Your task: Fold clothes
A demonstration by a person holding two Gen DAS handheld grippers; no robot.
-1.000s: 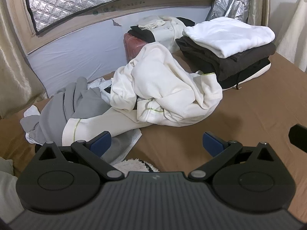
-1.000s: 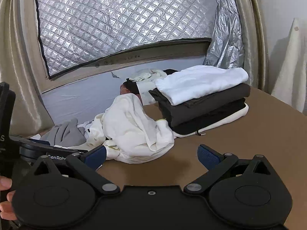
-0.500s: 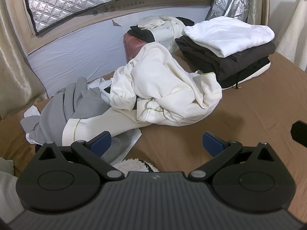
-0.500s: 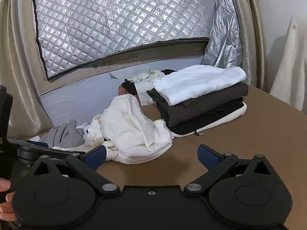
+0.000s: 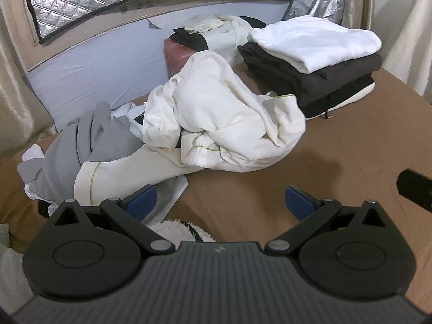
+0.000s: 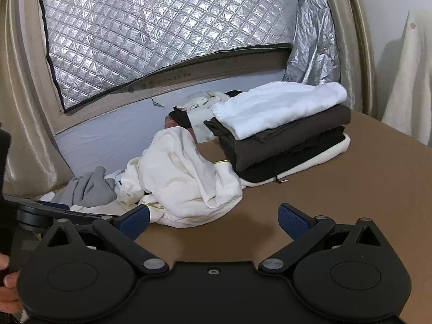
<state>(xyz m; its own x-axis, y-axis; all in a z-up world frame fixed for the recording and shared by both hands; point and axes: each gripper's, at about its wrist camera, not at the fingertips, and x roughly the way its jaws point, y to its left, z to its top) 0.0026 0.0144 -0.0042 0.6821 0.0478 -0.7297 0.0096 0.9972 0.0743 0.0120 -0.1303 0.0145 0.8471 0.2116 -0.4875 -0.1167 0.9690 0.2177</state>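
Desk (image 5: 351, 178), brown, carrying:
- Folded stack (image 5: 313, 62): white on top, dark garments beneath, far right.
- Cream garment (image 5: 224, 124), crumpled, just beside the stack.
- Grey garment (image 5: 89, 140), crumpled, left of the cream, touching it.

Left tongs (image 5: 220, 198): wide, holding nothing, short of the heap.
Right tongs (image 6: 213, 216): wide, holding nothing.

Step, as judged: between garments. Next calls for pinching a cream hem and spreading it flat.
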